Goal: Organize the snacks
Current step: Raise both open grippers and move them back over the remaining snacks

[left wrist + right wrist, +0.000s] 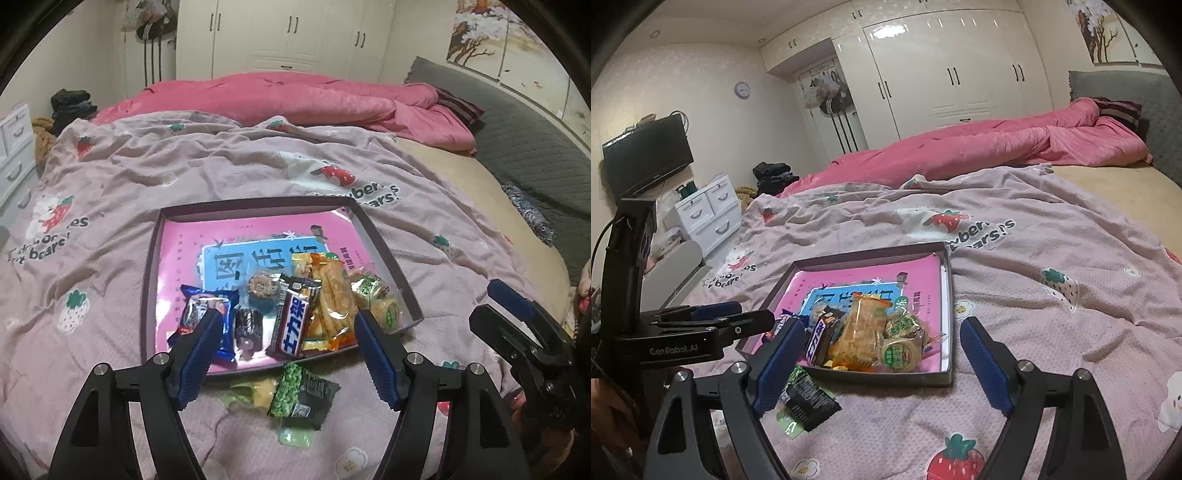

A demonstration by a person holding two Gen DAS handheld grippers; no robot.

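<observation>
- My left gripper [286, 321] hangs over the near edge of the tray [384, 236], its blue fingers [199, 354] spread wide with nothing between them
- The tray sits on the bed's pink strawberry blanket [207, 166], and most of the snacks lie in its near half
- From the left in the tray: a blue packet [221, 306], a dark roll [249, 328], a round cake [262, 290] just behind it, a brown bar [295, 319], an orange packet [332, 295] and green-labelled biscuits [384, 302] at the right wall
- Outside the tray, just beside its near rim, lie a yellow sweet [258, 393] and a green pea packet [303, 395] on the blanket, with a pale green wrapper [295, 437] half under the pea packet
- My right gripper [877, 350] hovers over the blanket at the tray's near right corner, fingers [982, 362] also wide apart and holding nothing
- In the right view the pea packet [809, 400] lies just beside its left finger, whether touching I cannot tell
</observation>
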